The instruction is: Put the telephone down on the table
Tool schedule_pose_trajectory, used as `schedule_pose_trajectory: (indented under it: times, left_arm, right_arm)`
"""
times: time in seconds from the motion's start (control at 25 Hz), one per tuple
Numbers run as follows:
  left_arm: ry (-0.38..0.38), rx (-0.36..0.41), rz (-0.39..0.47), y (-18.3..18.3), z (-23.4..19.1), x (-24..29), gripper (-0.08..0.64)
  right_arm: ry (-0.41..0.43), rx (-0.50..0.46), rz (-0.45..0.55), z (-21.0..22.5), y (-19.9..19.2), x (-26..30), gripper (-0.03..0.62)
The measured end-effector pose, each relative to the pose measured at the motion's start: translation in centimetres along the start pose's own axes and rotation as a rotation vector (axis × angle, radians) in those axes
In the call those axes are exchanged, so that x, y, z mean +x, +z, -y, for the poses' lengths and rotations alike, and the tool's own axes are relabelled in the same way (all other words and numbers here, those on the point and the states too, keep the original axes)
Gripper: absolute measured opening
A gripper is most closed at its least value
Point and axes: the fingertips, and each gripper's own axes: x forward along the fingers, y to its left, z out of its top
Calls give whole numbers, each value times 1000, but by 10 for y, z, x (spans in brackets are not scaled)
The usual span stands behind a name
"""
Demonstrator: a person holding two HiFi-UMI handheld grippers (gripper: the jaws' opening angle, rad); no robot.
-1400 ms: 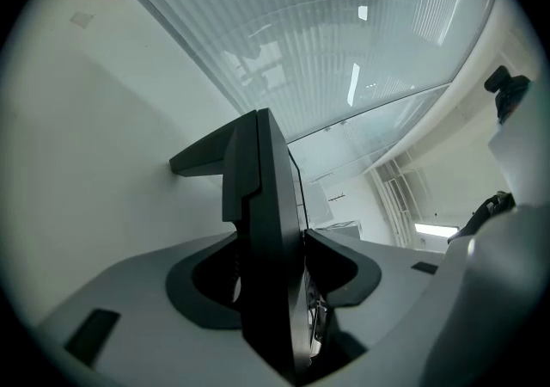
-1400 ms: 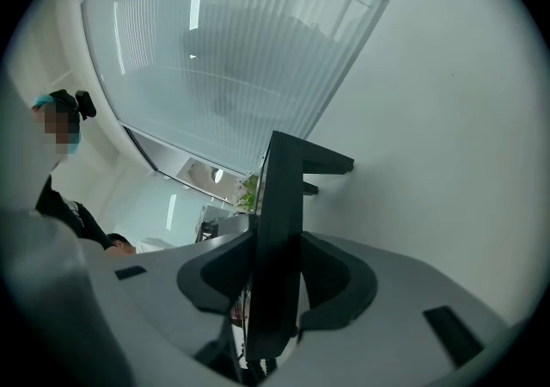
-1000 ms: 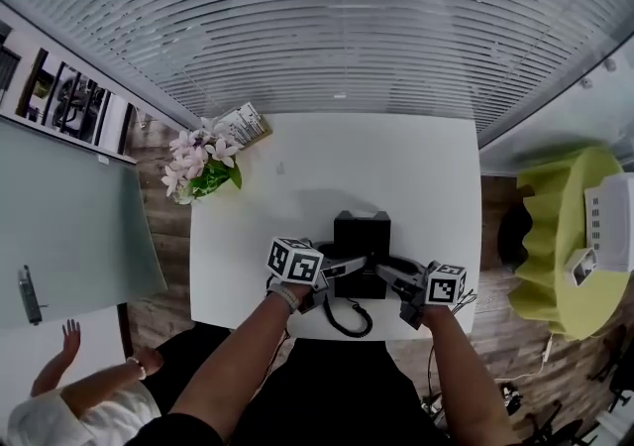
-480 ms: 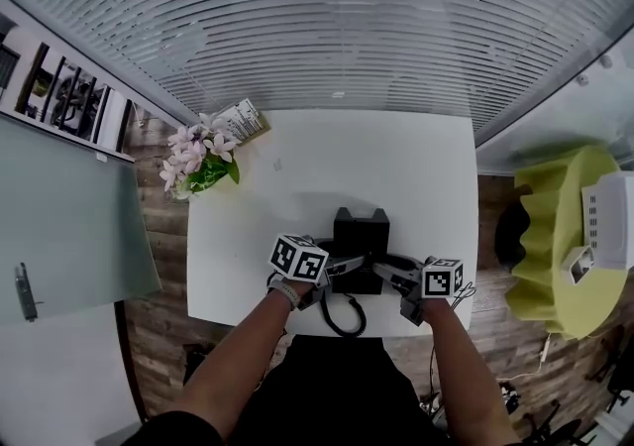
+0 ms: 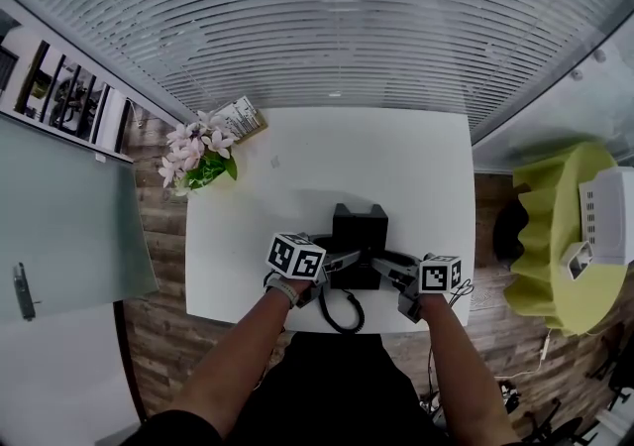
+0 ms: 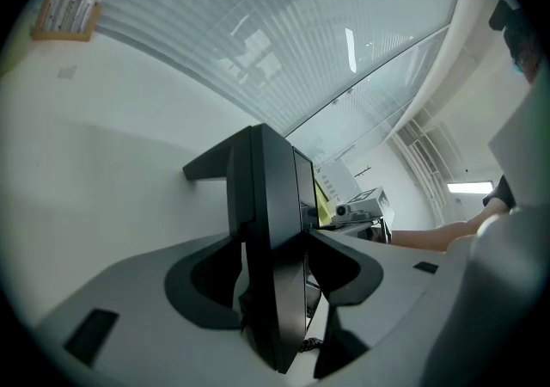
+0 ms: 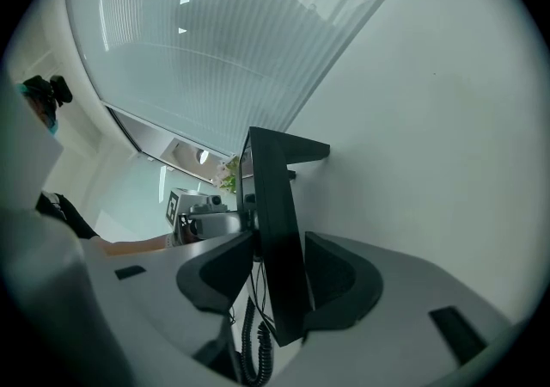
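A black telephone stands near the front edge of the white table, and its coiled cord hangs over that edge. My left gripper holds the telephone's left side. In the left gripper view both pads touch the telephone's thin edge. My right gripper is on the telephone's right side. Its jaws have just been opening a little. The telephone still stands between them with both jaw tips against it. Whether the base rests on the table is unclear.
A pot of pink flowers and a stack of booklets sit at the table's far left corner. To the right, a yellow-green round table carries a white device. Slatted blinds run behind the table.
Both grippers and the telephone have stayed almost still. A person at the lower left one second ago is no longer in view.
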Motion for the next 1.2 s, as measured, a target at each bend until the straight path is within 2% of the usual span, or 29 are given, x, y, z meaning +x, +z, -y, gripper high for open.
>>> schedule_pose_trajectory:
  times: [0.36,0.72,0.84,0.96,1.04,1.2]
  left_arm:
    - [87,68,24,-4,-6,-24,242]
    - [172,160,122,-2,14,-66,241]
    - [180,220,179,4,35,-82,241]
    - [177,309,241,13,66,-96,237]
    - [174,364,281,19,90,-103,217]
    - [172,461,346,30,137,-116,162]
  right_arm:
    - [-82,-129,39,-2,9,-16,186]
    - [-154,-369,91,-40,21,-38,184]
    - [-163,-454,119,-61,25,-47,158]
    - [-159,-553,145,-89,26,-57,94]
    - [-147,-612,162,-111,26,-63,63]
    - [-111,-708,191,-157,23,-74,43]
